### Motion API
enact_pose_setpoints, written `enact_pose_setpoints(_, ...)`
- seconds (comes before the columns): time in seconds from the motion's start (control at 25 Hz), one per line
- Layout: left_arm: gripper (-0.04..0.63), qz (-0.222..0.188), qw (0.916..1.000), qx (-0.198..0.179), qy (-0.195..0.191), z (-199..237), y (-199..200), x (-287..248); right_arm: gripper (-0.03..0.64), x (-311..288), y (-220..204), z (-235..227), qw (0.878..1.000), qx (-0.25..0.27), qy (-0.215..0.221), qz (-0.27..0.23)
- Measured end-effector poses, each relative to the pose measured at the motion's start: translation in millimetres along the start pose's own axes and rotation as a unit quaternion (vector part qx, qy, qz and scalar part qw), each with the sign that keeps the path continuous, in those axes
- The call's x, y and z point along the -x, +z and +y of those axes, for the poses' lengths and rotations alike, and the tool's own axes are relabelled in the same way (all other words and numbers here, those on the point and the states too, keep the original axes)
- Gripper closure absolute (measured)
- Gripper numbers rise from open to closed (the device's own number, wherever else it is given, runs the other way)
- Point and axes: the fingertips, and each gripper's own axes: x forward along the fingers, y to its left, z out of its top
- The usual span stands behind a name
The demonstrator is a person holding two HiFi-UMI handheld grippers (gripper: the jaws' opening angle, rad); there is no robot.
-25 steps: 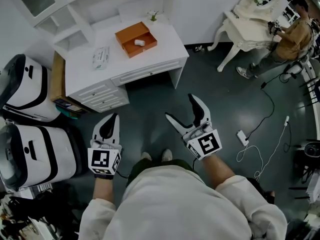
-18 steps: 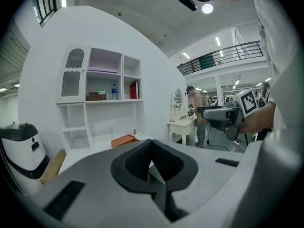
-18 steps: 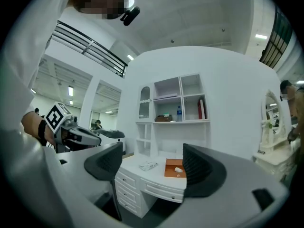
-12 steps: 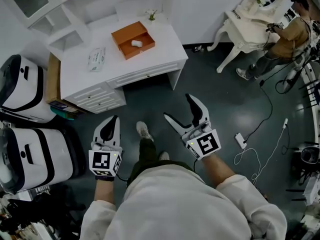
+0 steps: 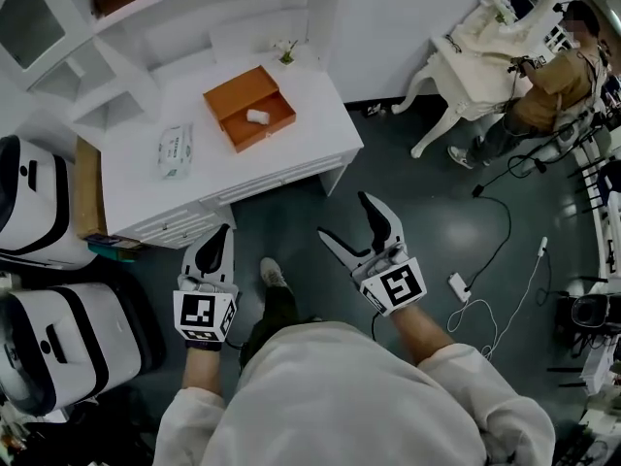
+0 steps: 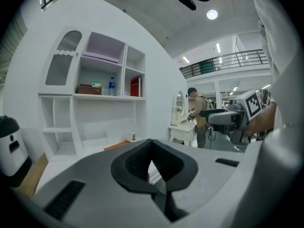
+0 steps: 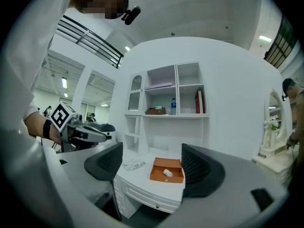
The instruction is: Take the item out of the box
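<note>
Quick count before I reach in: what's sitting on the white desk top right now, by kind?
orange box: 1
small white item inside that box: 1
white packet: 1
small plant at the back edge: 1
Total: 4

— What sort of place is this?
— A large lab hall dressed up as a bedroom. A white wooden desk with drawers (image 5: pixel 315 105) stands under a white shelf hutch (image 7: pixel 166 91), with an ornate white dressing table (image 5: pixel 466 61) nearby.
— Why a hall?
— The dark grey floor (image 5: pixel 427 212) carries loose cables and a white power strip (image 5: pixel 458 286). Bulky rounded white machines (image 5: pixel 58 328) stand alongside, and a railed upper gallery (image 6: pixel 223 63) runs under ceiling lights (image 6: pixel 212 14).
</note>
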Motion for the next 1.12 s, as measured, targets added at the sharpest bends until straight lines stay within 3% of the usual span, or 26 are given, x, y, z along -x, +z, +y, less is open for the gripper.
enact_pose_setpoints(0.32, 0.591, 0.003, 0.9997, 0.003, -0.023, 84.0, 11.5, -67.0, 0.229, -114.9, 8.2, -31.1, 1.0, 0.013, -0.012, 0.007)
enact_pose_setpoints(0.64, 0.591, 0.002, 0.9992, 0.009, -0.039, 128.0, 16.2, -102.0, 0.23, -186.9, 6.7, -46.2, 0.999, 0.023, -0.016, 0.023)
enact_pose_setpoints(1.12, 0.589, 0.019, 0.9997, 0.016, 0.0, 182.1, 15.6, -131.2, 0.23, -271.5, -26.1, -69.4, 0.998, 0.015, 0.022, 0.053)
